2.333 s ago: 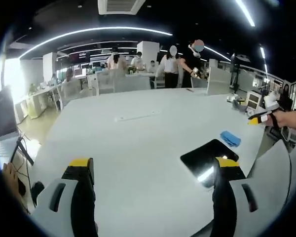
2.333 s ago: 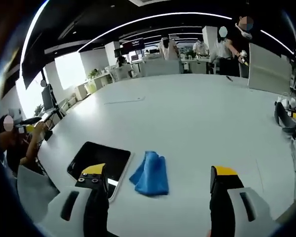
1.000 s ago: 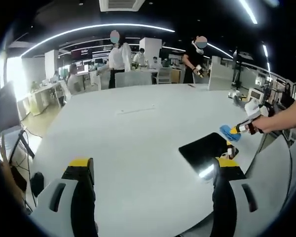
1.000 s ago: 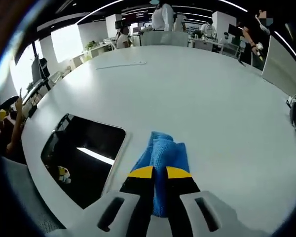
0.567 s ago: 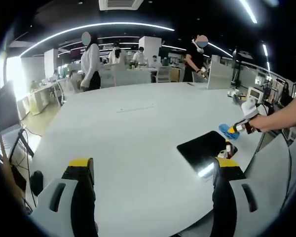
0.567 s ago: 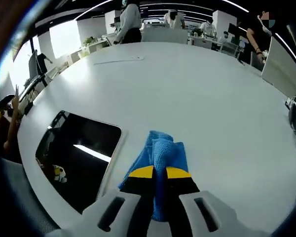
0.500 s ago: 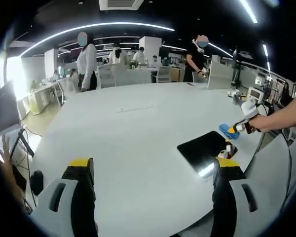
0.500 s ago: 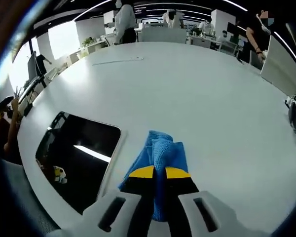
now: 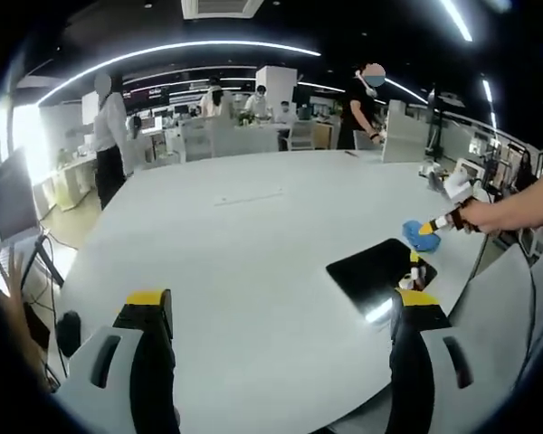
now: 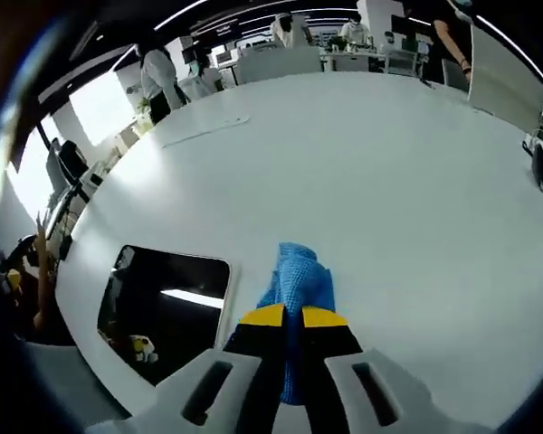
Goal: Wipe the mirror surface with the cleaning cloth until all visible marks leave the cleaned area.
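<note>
A dark rectangular mirror (image 9: 373,268) lies flat on the white table (image 9: 253,235) near its right edge; in the right gripper view the mirror (image 10: 163,303) sits at the lower left and reflects a light strip. My right gripper (image 10: 286,316) is shut on the blue cleaning cloth (image 10: 297,282), which hangs lifted just right of the mirror. In the left gripper view the right gripper (image 9: 432,224) holds the blue cloth (image 9: 418,233) above the mirror's far corner. My left gripper (image 9: 276,307) hangs open over the near table, left of the mirror, with nothing between its fingers.
A long thin white strip (image 9: 249,197) lies mid-table. Devices and cables (image 9: 452,185) sit at the table's far right edge. Several people stand by desks in the background (image 9: 109,136). A monitor and chair are at the left (image 9: 9,217).
My right gripper has lifted the blue cloth off the table and tilted back, so the mirror looks smaller. A person in the background walked left. The left gripper stayed put.
</note>
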Tool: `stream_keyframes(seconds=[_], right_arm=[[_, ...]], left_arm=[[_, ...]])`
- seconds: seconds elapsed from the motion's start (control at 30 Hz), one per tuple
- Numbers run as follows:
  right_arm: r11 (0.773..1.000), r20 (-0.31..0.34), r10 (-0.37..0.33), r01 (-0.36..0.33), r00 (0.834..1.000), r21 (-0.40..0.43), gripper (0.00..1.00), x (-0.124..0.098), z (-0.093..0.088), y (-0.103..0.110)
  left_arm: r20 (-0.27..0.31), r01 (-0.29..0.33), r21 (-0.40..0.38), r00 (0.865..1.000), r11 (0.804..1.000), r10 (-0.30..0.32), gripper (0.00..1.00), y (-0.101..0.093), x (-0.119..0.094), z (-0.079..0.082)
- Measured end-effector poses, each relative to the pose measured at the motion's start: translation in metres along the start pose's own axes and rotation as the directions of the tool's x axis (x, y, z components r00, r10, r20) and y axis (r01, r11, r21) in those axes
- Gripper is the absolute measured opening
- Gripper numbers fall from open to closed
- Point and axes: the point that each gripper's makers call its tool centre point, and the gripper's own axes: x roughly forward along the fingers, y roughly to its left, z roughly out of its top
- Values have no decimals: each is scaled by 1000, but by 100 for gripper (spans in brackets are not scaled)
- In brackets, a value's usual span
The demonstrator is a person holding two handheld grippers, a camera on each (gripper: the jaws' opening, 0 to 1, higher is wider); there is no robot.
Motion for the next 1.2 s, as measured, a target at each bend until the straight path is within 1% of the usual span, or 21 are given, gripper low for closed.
stream_keyframes(seconds=[0.13,0.17,0.3,0.4,0.5,0.7,1.0,1.2], right_arm=[[1000,17,26,-27,999,8,0,-7,13,11],[999,26,42,-42,999,12,0,-9,17,16],[997,35,72,-72,997,14,0,-12,27,30],[995,34,97,-97,995,14,0,-9,29,41],[993,21,113,-113,993,19,0,-3,27,51],[990,-18,139,-139,990,24,0,15,17,71],[992,-81,128,-127,988,19,0,38,-2,79],[993,-93,122,-122,988,9,0,41,-3,82]], left_arm=[[3,0,-3,1000,1000,0,99,-3,0,-1],[4,1,-3,1000,1000,-1,99,-4,0,-2],[-4,6,-3,1000,1000,-6,99,-7,1,-7],[-4,8,-4,1000,1000,-8,99,-8,1,-8],[-8,10,1,1000,1000,-10,99,-10,1,-10],[-25,11,16,1000,1000,-10,99,-9,-1,-12],[-27,13,36,1000,999,-12,99,-5,1,-7],[-24,16,34,1000,999,-15,99,-4,4,-8]])
